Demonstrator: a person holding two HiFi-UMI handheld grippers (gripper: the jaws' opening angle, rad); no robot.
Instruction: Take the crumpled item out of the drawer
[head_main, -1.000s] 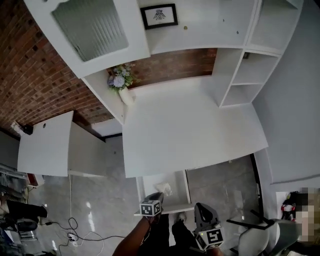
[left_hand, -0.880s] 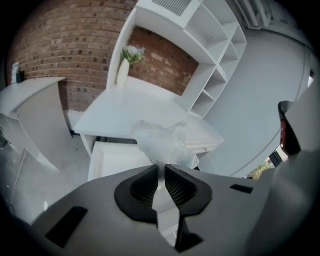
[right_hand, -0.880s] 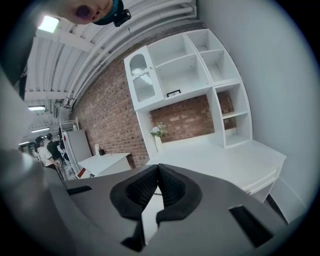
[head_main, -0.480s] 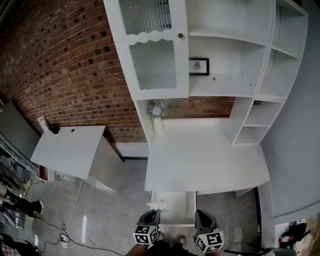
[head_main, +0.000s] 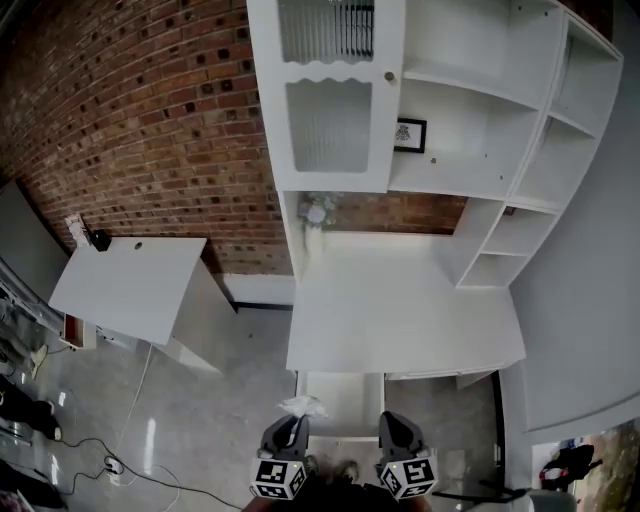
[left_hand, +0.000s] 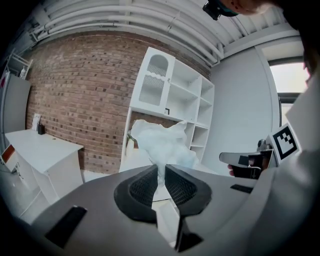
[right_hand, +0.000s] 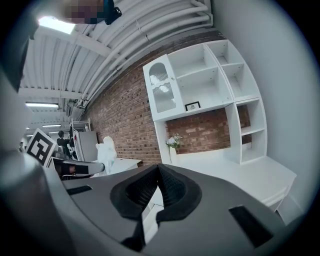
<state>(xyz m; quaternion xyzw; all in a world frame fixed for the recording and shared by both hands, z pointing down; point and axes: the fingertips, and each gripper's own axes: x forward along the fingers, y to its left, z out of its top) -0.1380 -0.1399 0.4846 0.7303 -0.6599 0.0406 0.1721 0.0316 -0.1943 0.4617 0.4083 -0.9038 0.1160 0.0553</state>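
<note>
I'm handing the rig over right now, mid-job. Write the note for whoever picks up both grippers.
Left gripper: shut on the crumpled white item, pinched at its lower end, with the rest bunched above the jaws.
Right gripper: jaws together, nothing between them, held beside the left one.
Drawer: open under the white desk.
Done: the item is out of the drawer and held in the air; in the head view it shows near the drawer's front left corner.
Left: probably set the item down, perhaps on the desk, and maybe shut the drawer.
</note>
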